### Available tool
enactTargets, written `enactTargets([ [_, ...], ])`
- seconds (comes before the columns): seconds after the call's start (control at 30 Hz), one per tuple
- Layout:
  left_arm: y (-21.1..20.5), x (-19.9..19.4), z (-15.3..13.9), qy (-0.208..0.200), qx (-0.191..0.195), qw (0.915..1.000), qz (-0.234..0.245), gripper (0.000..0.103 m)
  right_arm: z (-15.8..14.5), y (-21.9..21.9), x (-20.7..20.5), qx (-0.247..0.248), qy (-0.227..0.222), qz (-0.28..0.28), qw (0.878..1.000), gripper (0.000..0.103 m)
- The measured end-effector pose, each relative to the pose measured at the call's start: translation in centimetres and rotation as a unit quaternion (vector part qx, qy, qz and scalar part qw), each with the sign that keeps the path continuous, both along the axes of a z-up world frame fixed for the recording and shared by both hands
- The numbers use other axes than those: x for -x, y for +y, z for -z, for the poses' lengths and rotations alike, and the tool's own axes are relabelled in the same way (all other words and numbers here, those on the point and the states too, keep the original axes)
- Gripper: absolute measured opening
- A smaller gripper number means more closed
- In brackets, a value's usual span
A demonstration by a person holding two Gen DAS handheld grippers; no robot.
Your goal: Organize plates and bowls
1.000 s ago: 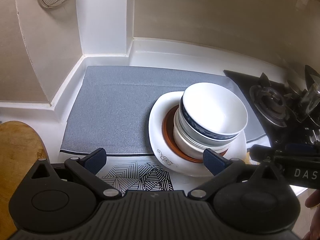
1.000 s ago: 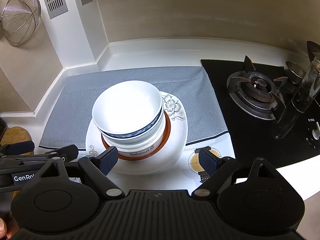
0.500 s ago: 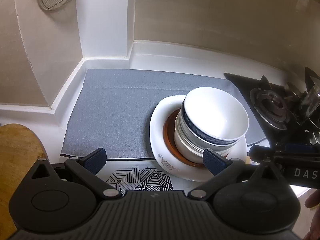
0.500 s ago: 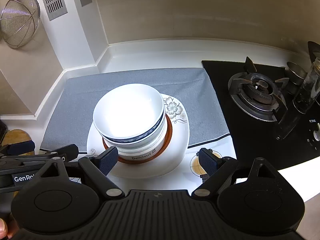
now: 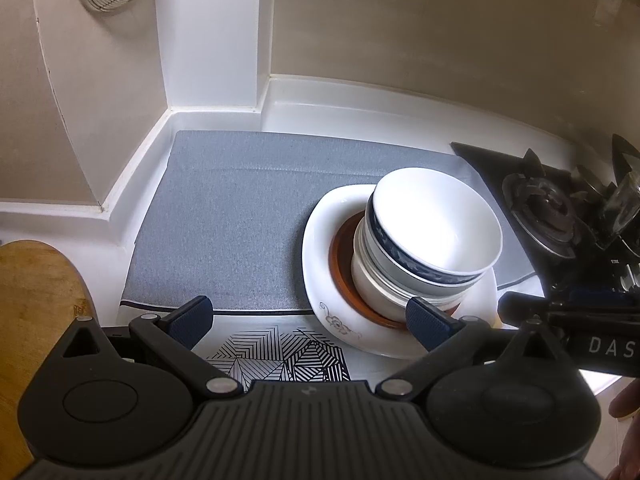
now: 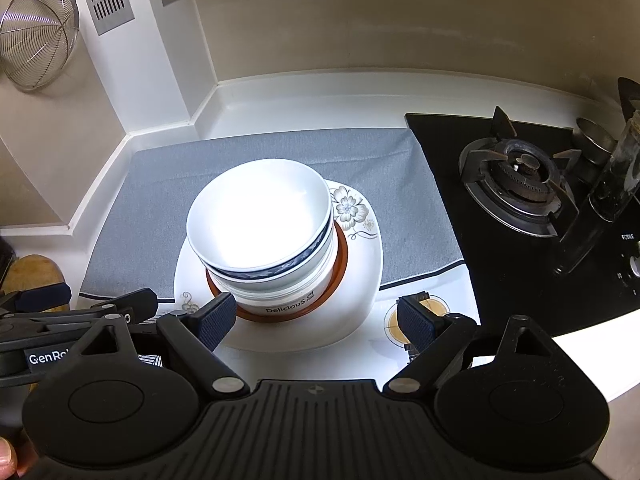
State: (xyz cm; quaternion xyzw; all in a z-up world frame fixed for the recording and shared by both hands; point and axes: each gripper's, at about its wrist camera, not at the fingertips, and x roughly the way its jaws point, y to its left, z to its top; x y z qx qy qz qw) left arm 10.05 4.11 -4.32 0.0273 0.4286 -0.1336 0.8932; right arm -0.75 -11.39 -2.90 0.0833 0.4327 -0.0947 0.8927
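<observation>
While both tools gape, stacked bowls sit just ahead.

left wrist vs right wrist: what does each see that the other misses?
Only the left wrist view: the striped geometric print on the counter in front of the left gripper, and the plate's left rim, bare of bowls.

Only the right wrist view: the "Delicious" lettering on the lowest bowl, the large flower on the plate's far rim, and the stove knob.

Both: the bowl stack on the white plate, the grey mat, the burner, the hanging strainer. Both grippers open.
</observation>
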Motion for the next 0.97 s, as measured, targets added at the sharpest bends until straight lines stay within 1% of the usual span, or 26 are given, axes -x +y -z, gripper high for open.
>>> enactTargets([
  [0.23, -0.02, -0.05, 0.4, 0.006, -0.001, 1.0, 0.0, 0.102, 0.36, -0.05, -0.07, -0.003, 0.006, 0.002, 1.0, 0.089],
  [0.83, 0.17, -0.59, 0.66, 0.006, -0.002, 1.0, -0.004, 0.102, 0.75, 0.05, -0.5, -0.009, 0.009, 0.003, 1.0, 0.089],
  [0.97, 0.21, -0.71, 0.66, 0.006, -0.007, 0.9999, -0.007, 0.102, 1.02, -0.1, -0.73, -0.014, 0.011, 0.001, 1.0, 0.089],
])
